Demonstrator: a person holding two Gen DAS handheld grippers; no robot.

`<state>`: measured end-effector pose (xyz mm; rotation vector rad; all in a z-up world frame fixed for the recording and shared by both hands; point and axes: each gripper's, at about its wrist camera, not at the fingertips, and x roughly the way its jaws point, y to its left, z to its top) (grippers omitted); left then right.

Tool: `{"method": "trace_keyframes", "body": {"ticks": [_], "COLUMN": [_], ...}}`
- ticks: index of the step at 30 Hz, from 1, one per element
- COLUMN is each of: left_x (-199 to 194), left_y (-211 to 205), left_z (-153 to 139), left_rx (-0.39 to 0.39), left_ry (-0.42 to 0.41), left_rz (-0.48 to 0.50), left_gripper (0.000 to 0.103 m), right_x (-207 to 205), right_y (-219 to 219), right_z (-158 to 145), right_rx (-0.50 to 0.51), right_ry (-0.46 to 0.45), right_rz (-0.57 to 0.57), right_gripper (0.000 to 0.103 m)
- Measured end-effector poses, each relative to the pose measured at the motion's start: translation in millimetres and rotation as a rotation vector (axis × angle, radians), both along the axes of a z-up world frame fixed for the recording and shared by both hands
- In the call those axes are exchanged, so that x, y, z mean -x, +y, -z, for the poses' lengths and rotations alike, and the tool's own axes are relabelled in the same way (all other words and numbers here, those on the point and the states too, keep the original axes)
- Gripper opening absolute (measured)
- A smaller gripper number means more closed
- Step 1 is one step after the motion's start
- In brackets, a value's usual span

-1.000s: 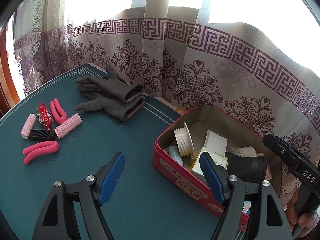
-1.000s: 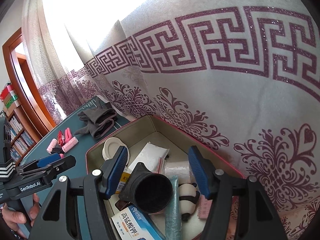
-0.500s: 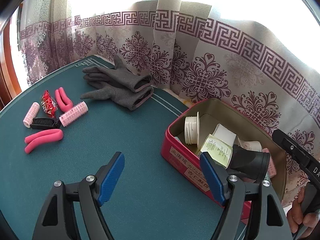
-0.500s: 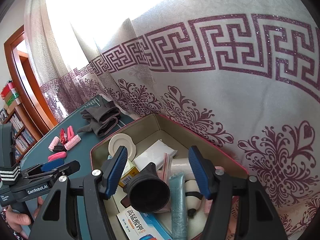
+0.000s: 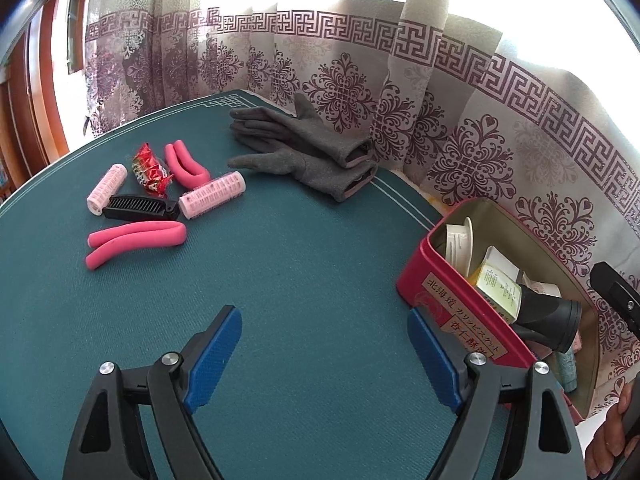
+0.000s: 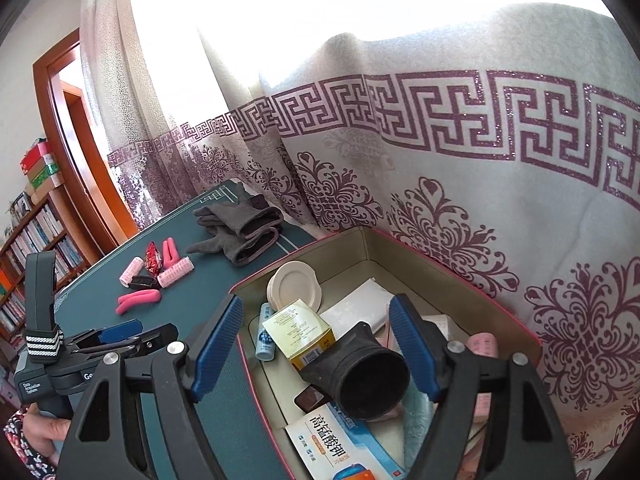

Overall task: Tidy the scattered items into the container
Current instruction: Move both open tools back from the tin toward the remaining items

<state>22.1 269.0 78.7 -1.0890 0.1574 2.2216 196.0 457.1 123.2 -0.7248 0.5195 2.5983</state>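
Note:
The red tin (image 5: 460, 312) stands at the right of the green table and holds boxes, a white lid and a black nozzle (image 6: 360, 372). At the far left lie two pink rollers (image 5: 212, 196), a red snack packet (image 5: 150, 168), a black comb (image 5: 140, 206) and pink foam curlers (image 5: 136, 240). Grey gloves (image 5: 312, 156) lie near the curtain. My left gripper (image 5: 322, 320) hovers over bare table beside the tin, its jaws opening with nothing between them. My right gripper (image 6: 316, 308) hangs over the tin (image 6: 304, 248), jaws opening, its pads clear of the nozzle below.
A patterned curtain (image 5: 440, 120) hangs close behind the table and the tin. Bare green mat (image 5: 300, 260) lies between the tin and the scattered items. A bookshelf (image 6: 36, 236) and a wooden door frame stand beyond the table's left end. A hand (image 6: 44, 428) grips the left tool.
The left gripper swung left, away from the tin and toward the scattered items, and its jaws spread wider. The right gripper drew back over the tin and widened; the nozzle stayed in the tin.

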Motion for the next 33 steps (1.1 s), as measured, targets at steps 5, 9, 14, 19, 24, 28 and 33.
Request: {"method": "trace_keyframes", "body": {"ticks": [5, 9, 14, 19, 24, 28, 33], "left_x": [20.4, 39.0, 59.1, 72.5, 83.1, 94.2, 113.2], "left_y": [-35.7, -65.7, -94.4, -105.4, -106.4, -108.7, -110.3], "left_z": [5.5, 8.9, 14.2, 22.0, 28.1, 31.1, 31.8], "left_rx": [0.000, -0.012, -0.028, -0.029, -0.011, 0.006, 0.054], "left_ry": [-0.003, -0.022, -0.046, -0.067, -0.070, -0.064, -0.025], "left_rz": [-0.098, -0.177, -0.255, -0.285, -0.290, -0.296, -0.294], "left_gripper": [0.096, 0.096, 0.096, 0.096, 0.096, 0.096, 0.096], "right_x": [12.1, 23.8, 38.4, 50.9, 62.1, 71.0, 80.7], "right_y": [-16.5, -33.6, -55.7, -76.7, -93.7, -101.9, -109.5], "right_z": [2.3, 6.7, 12.0, 16.0, 22.1, 29.4, 40.2], "right_rx": [-0.001, -0.001, -0.010, -0.045, -0.063, -0.056, -0.038], "right_ry": [-0.011, -0.027, -0.052, -0.077, -0.102, -0.123, -0.155], "right_rz": [-0.047, -0.092, -0.153, -0.204, -0.259, -0.289, -0.329], "right_gripper": [0.080, 0.080, 0.081, 0.081, 0.081, 0.081, 0.081]}}
